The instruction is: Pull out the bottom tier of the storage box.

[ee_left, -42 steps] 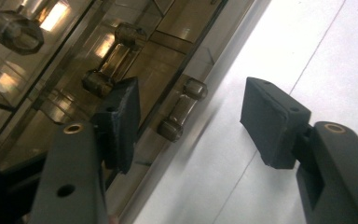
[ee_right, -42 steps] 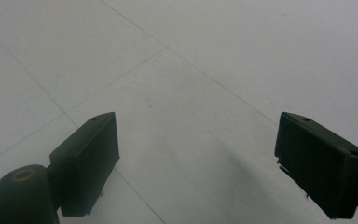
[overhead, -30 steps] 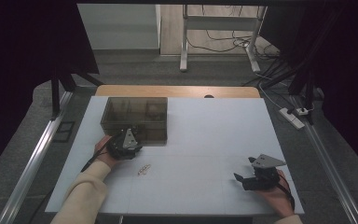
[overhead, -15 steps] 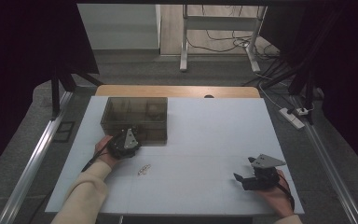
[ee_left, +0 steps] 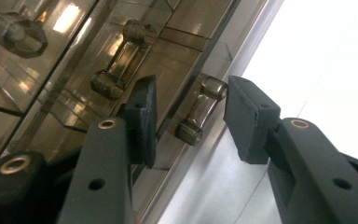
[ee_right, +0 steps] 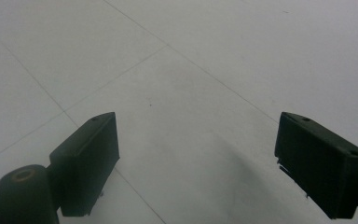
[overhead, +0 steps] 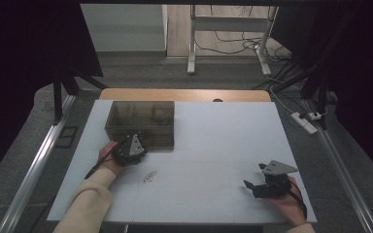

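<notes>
My left gripper has just been closing, pads straddling the drawer handle of the tinted box, not yet pinching; right gripper rests wide apart on the table, spare.

The left tool has just been closing its jaws (pads not yet pressing); the right tool rests low, jaws wide apart.
</notes>
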`<state>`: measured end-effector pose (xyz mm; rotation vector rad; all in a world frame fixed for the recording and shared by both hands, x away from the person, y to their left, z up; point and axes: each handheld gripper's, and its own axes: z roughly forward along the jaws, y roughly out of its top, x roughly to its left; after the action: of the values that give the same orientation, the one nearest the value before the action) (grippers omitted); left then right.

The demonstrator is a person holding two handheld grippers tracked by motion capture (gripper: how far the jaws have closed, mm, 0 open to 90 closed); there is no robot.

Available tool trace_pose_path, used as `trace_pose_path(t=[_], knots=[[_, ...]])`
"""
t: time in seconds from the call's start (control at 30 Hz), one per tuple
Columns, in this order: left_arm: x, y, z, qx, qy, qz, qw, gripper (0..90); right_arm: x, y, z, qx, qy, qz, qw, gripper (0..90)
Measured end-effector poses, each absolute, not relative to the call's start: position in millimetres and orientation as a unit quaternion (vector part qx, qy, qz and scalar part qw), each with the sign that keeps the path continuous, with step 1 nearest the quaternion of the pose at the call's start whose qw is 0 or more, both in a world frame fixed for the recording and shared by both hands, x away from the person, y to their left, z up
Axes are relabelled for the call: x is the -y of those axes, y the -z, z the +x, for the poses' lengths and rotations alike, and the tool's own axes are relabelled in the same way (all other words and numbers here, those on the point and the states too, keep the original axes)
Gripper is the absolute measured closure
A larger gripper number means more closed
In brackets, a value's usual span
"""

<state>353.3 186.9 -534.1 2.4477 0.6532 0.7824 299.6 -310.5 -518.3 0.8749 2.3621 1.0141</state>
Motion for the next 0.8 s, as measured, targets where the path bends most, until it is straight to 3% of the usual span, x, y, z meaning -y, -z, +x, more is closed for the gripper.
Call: trace_pose_path(t=[0.8], knots=[[-186.5, 531.5, 346.8, -0.226, -0.275, 0.904, 0.236, 56.3, 311.0, 517.8, 299.1, -0.849, -0.366, 0.316, 0.213, 13.7]])
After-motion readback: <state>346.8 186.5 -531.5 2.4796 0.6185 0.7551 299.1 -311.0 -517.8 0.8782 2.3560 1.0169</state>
